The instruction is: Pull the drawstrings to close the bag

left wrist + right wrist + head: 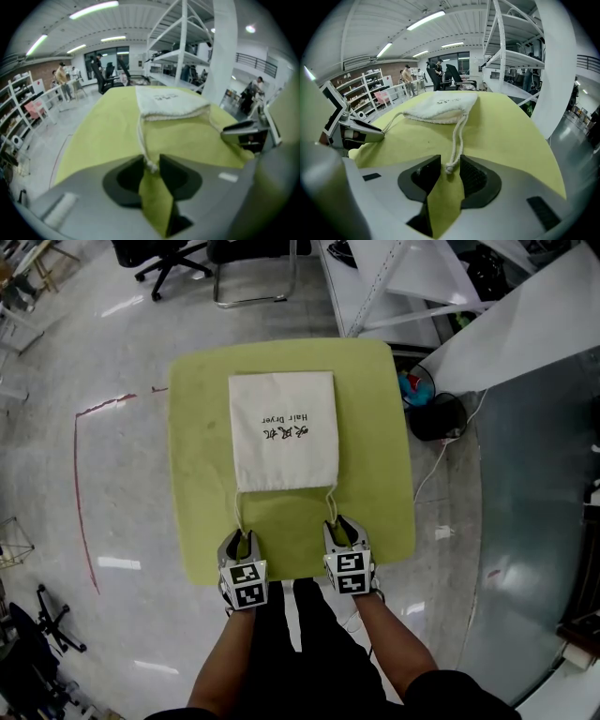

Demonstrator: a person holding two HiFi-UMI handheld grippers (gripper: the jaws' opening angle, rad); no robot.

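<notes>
A cream drawstring bag (283, 430) with black print lies flat on the yellow-green table (375, 409), its mouth toward me. One cord leaves each corner of the mouth. My left gripper (240, 542) sits at the end of the left drawstring (238, 512). In the left gripper view the cord's knot (151, 165) lies in the narrow gap between the jaws of that gripper (151, 161). My right gripper (341, 531) stands open at the right drawstring (331, 505). Its knot (450, 168) hangs between the jaws of that gripper (450, 166) with room on both sides.
The table's near edge runs just under both grippers, with the person's legs below it. A white shelf frame (394, 277) and a dark bin (439, 416) stand to the right, and office chairs (173, 259) at the far side. A red line (80, 493) marks the floor at the left.
</notes>
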